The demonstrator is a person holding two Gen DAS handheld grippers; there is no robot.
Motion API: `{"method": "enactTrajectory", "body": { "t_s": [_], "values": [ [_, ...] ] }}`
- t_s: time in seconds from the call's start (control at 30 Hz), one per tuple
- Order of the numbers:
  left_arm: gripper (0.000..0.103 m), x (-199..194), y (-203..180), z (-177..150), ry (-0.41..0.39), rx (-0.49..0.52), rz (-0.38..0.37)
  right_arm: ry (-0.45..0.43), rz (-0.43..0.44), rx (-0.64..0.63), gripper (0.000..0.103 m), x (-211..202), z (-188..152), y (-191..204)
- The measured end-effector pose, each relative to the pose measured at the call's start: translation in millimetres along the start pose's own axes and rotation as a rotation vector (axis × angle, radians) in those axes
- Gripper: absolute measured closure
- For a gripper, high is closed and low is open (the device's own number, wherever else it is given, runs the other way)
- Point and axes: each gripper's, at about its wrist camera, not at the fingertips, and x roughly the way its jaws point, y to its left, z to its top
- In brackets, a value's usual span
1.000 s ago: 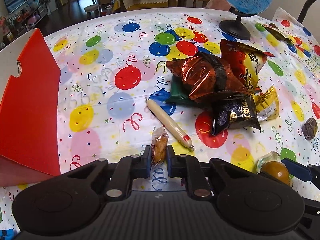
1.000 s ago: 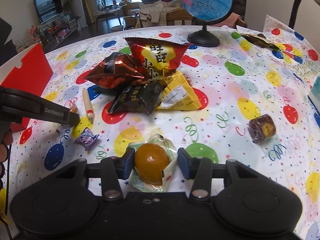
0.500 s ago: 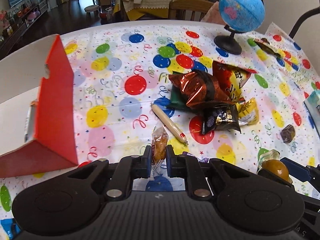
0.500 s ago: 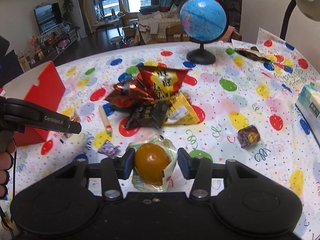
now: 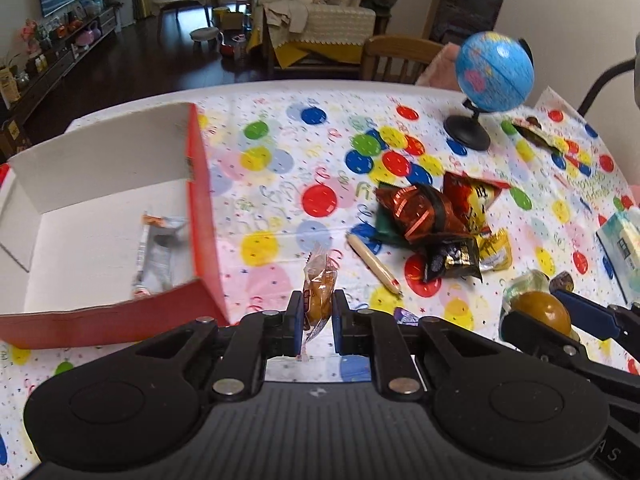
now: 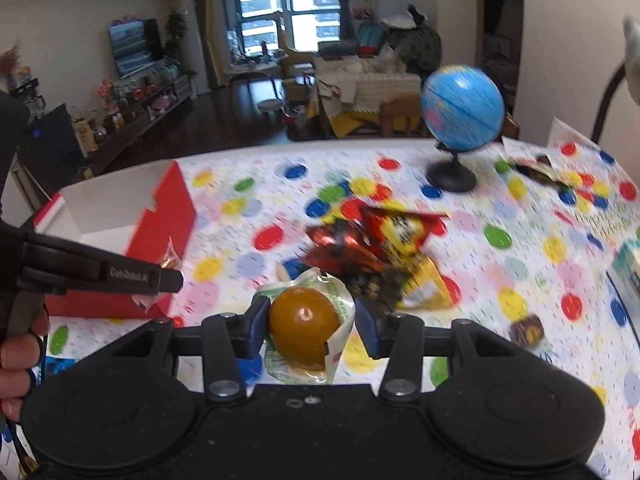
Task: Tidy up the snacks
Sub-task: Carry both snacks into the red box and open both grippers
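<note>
My left gripper (image 5: 316, 312) is shut on a small clear-wrapped orange pastry (image 5: 319, 289), held above the tablecloth just right of the red box (image 5: 202, 208). The box is white inside and holds one silvery packet (image 5: 158, 250). My right gripper (image 6: 310, 320) is shut on a round brown egg-like snack (image 6: 303, 323) in a clear-and-green wrapper; this snack (image 5: 542, 312) also shows at the right of the left wrist view. A heap of foil snack bags (image 5: 440, 220) and a thin sausage stick (image 5: 374, 264) lie mid-table. The left gripper (image 6: 160, 278) reaches in from the left in the right wrist view.
A blue globe (image 5: 494, 72) on a black stand sits at the table's far right. A small brown wrapped sweet (image 6: 526, 330), a purple candy (image 5: 404, 315), a teal carton (image 5: 622, 240) and a dark wrapper (image 5: 534, 134) lie around. A wooden chair (image 5: 396, 58) stands behind the table.
Both grippers rose with their snacks still held. The left view shifted so the red box's white inside and its packet came into sight; the table looks farther below.
</note>
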Motion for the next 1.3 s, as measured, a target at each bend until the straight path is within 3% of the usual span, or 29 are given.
{"method": "enactTrajectory", "body": {
  "t_s": [0.63,1.3],
  "values": [
    [0.089,-54,87,21,-0.099,-0.085,0.058,-0.072,0.094,-0.142,0.059,8,61,94],
    [0.089,-44,202,41,-0.077,-0.178,0.164,-0.045,0.175,-0.267,0.059,66,92,191]
  ]
}}
